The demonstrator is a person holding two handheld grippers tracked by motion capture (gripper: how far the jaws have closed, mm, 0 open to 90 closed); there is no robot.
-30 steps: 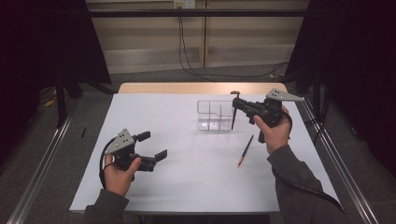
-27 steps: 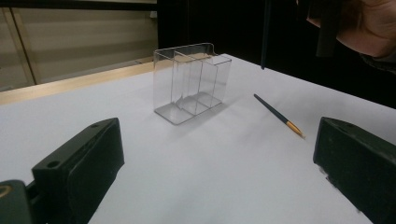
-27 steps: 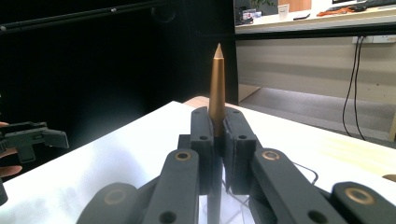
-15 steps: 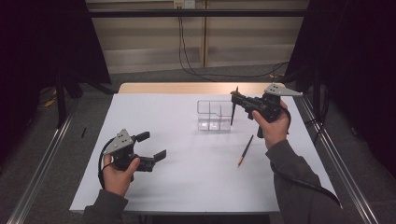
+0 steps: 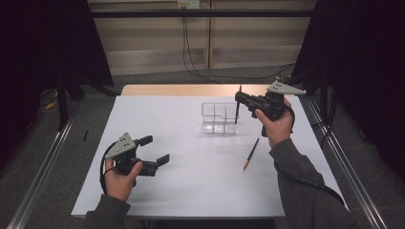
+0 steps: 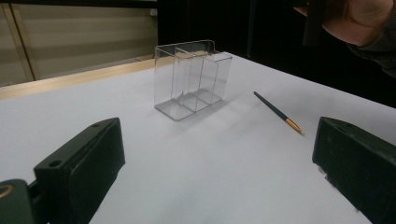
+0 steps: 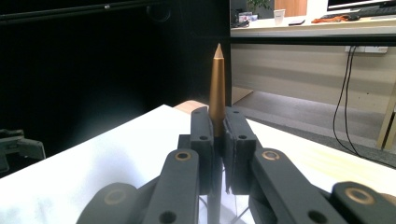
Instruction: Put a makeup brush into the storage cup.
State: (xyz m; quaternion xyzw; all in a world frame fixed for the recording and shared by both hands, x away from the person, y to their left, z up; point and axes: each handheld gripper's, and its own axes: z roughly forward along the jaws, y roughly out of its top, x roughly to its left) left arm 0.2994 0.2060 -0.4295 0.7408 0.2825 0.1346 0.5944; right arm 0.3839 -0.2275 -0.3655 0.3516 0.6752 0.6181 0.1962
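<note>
White tabletop [image 5: 191, 191], seen from above: the work in hand appears to be loading pencils into a clear organizer [image 5: 218, 118] that stands upright near the far middle, its partitions open at the top so that a pencil can drop in point up or point down.

Organizer, in the left gripper view [image 6: 191, 77]: three narrow compartments side by side, all apparently empty.

Right gripper [image 5: 239, 101]: raised over the organizer's right end, jaws clenched on a dark pencil [image 5: 237, 106] held upright. The vertical hold suits a straight descent into a compartment; the lower end hangs just above or at the rim, and which compartment lies beneath cannot be told. In the right gripper view the gold end of the pencil [image 7: 217, 88] rises between the closed jaws. Compared with the picture one second earlier, this gripper has shifted slightly toward the organizer, the grasp unchanged.

Left gripper [image 5: 155, 149]: resting low near the front left, well apart from the organizer, jaws released and empty, probably idle and clear of the working side. Its place matches the earlier pictures.

Second pencil [image 5: 250, 153]: lying flat on the tabletop to the right of the organizer, near the right forearm, not yet picked up and unmoved.
</note>
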